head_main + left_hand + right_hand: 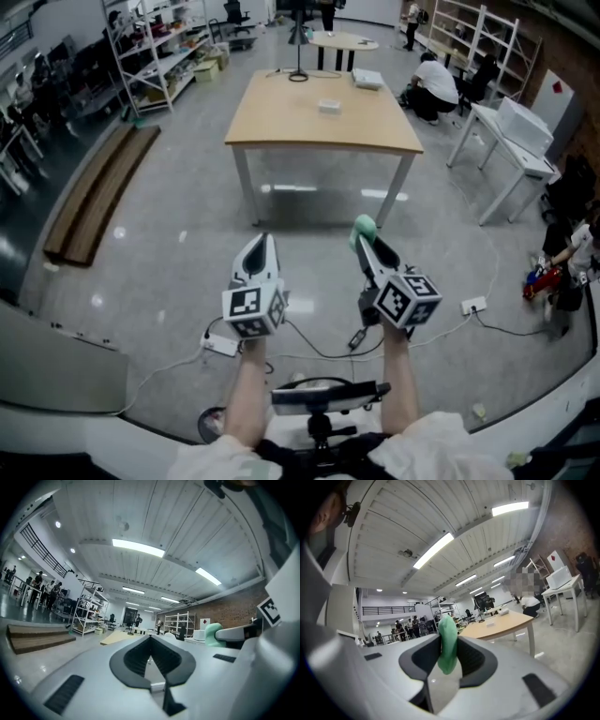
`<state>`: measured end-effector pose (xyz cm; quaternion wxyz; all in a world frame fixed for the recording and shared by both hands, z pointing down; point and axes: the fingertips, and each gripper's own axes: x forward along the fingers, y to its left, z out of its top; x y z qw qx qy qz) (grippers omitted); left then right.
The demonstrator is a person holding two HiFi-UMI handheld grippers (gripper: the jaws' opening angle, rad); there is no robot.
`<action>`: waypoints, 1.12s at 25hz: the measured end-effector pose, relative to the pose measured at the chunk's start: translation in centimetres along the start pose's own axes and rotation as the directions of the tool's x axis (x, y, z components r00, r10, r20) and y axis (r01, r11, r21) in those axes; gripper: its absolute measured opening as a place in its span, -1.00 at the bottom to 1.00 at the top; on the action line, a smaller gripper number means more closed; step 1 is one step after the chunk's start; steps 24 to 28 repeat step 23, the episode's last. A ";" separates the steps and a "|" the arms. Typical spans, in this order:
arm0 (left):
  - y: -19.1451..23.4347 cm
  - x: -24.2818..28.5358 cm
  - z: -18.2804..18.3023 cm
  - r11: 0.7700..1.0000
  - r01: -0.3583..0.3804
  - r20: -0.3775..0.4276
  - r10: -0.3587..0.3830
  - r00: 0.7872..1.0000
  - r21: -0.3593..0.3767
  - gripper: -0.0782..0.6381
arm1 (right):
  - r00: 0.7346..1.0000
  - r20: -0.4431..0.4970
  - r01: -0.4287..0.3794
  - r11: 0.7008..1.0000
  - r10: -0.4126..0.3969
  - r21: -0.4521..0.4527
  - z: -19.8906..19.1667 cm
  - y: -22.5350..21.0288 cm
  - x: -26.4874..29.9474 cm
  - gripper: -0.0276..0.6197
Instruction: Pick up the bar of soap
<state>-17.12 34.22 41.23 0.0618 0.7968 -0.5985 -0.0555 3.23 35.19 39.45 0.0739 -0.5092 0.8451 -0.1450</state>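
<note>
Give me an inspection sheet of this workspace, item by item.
Surface: wooden table ahead, beyond both grippers.
Job's things: green soap off the table, clamped between jaws.
Clutter: small white box, flat white box and black stand on the table.
Grippers: right gripper shut on the soap; left gripper shut, empty.
Cables: black cable and power strip on the floor.
Surroundings: shelves, wooden planks, white table, crouching person.
</note>
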 end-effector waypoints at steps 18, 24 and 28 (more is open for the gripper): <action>-3.6 -3.2 -0.4 1.000 0.006 -0.010 -0.006 1.000 0.026 -0.76 | 1.000 -0.010 0.011 1.000 -0.011 -0.017 0.4 0.0 -5.3 -0.55; -3.6 -3.7 -0.7 1.000 -0.003 0.003 0.003 1.000 0.007 -0.76 | 1.000 -0.006 -0.003 1.000 0.003 -0.016 0.0 0.1 -5.8 -0.55; -3.6 -3.7 -0.7 1.000 -0.003 0.003 0.003 1.000 0.007 -0.76 | 1.000 -0.006 -0.003 1.000 0.003 -0.016 0.0 0.1 -5.8 -0.55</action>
